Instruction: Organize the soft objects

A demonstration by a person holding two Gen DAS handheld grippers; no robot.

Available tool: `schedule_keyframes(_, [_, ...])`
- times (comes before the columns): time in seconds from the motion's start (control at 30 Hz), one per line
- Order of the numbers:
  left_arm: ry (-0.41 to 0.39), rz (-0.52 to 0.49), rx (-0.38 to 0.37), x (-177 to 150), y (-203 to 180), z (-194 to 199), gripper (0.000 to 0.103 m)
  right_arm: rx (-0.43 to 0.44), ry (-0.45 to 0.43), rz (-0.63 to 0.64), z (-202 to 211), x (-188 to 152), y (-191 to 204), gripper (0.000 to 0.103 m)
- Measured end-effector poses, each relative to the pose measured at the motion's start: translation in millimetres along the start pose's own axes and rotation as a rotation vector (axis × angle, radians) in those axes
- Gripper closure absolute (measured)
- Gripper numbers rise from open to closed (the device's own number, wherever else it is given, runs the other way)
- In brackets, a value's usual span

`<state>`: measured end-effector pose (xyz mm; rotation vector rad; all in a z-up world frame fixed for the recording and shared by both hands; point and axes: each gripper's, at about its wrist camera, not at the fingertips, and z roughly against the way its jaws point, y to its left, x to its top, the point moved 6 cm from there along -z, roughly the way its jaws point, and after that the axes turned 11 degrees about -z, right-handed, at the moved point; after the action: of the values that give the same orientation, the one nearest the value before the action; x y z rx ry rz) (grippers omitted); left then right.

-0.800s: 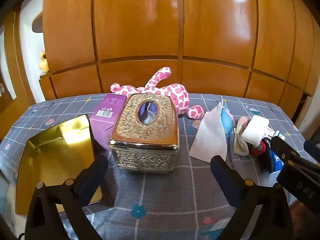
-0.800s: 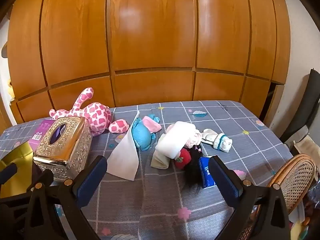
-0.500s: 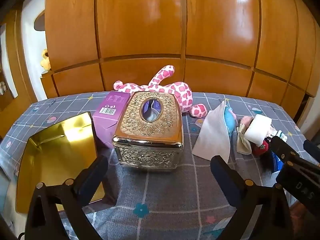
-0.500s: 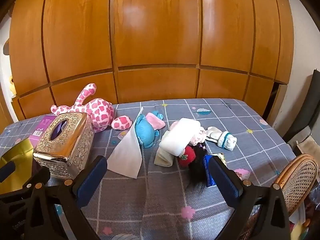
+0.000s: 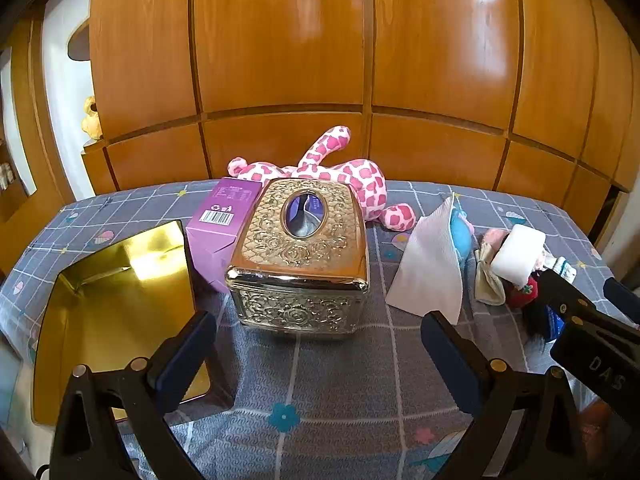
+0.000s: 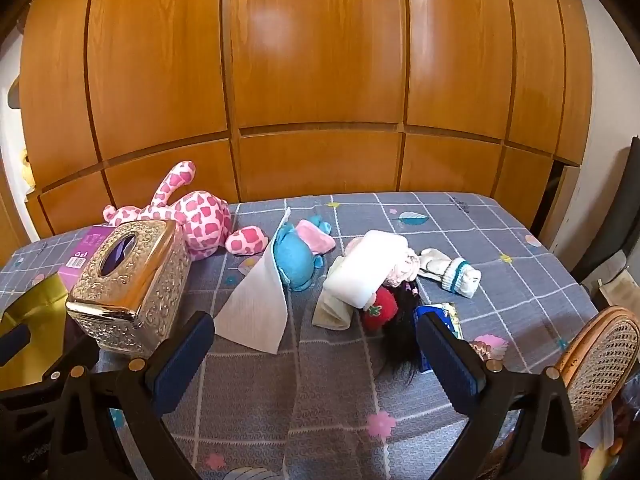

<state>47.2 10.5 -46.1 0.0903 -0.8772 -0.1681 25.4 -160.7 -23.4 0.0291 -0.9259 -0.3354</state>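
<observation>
A pink spotted plush toy [image 5: 352,180] [image 6: 196,216] lies at the back of the table behind an ornate golden tissue box [image 5: 304,256] [image 6: 132,280]. A white tissue [image 5: 432,268] [image 6: 256,304] leans on a blue plush [image 6: 296,256]. Further right lie a rolled white towel [image 6: 368,268] [image 5: 518,254], a red strawberry toy [image 6: 382,308], dark doll hair [image 6: 402,336] and a white sock [image 6: 452,270]. My left gripper [image 5: 318,336] stands open in front of the tissue box. My right gripper [image 6: 314,334] stands open in front of the pile, nothing between its fingers.
An open golden tin [image 5: 116,300] sits at the left by a purple carton [image 5: 222,220]. The table wears a grey checked cloth [image 6: 460,224]. Wooden panels [image 6: 320,80] rise behind the table. A wicker chair [image 6: 600,360] stands at the right edge.
Both views have tilted and pulled back a little: the objects sit slightly lower and farther in frame. Nothing on the table has moved, and both grippers stay wide.
</observation>
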Motion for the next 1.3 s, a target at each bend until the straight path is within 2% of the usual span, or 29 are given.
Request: schedule_keyframes(1.3, [-0.003,-0.030,-0.012,-0.9,-8.8,4.1,0.000,0.001,0.005,-0.020,-4.7,2.8,-8.2,0.000])
